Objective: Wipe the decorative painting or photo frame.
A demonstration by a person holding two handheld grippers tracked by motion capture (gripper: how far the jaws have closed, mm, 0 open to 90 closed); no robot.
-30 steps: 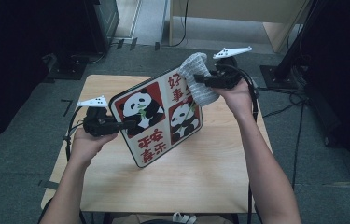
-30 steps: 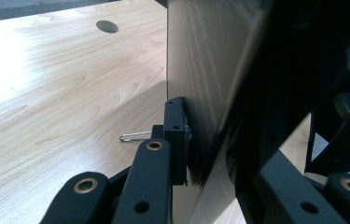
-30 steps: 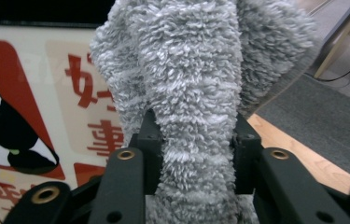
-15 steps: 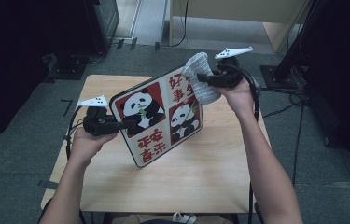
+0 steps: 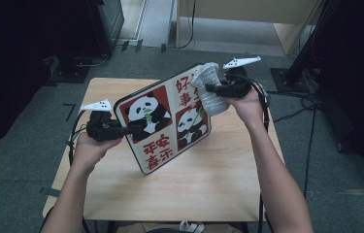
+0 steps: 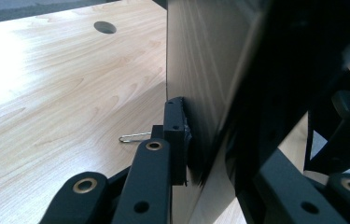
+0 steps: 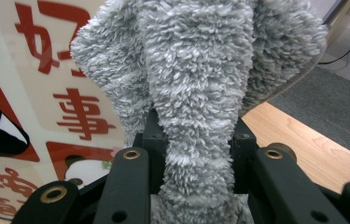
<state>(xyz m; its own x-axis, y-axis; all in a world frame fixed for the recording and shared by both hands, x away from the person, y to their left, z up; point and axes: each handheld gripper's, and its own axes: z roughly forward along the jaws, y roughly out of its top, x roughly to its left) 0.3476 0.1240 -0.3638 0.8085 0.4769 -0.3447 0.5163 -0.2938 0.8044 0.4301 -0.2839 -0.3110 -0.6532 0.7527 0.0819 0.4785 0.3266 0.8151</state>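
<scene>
left gripper (image 5: 133,129): clamped tight on the left edge of the panda board (image 5: 167,121). In the left gripper view the jaws pinch the board's thin edge from both sides, with the plain wood-look back facing the camera.
right gripper (image 5: 213,89): jaws squeezed down on a bunched grey fluffy cloth (image 5: 209,87). They were closing a touch more over the last second and are now tight on it.
what changed: not much, honestly. Against the two earlier high views, the cloth hand has dipped slightly along the board's top right corner, while the left hand and board look the same.
board position: held up off the wooden table (image 5: 218,179), tilted, printed face up toward the camera, lower corner hanging just above the tabletop as far as I can tell.
cloth position: pressed on the top right corner of the board, over the red characters; the right gripper view shows the pile right against the glossy face.
my read: looks like wiping in progress, early in a downward stroke. Most of the face isn't covered yet.
stray bit: a small paper clip (image 6: 134,137) lies on the table behind the board.
</scene>
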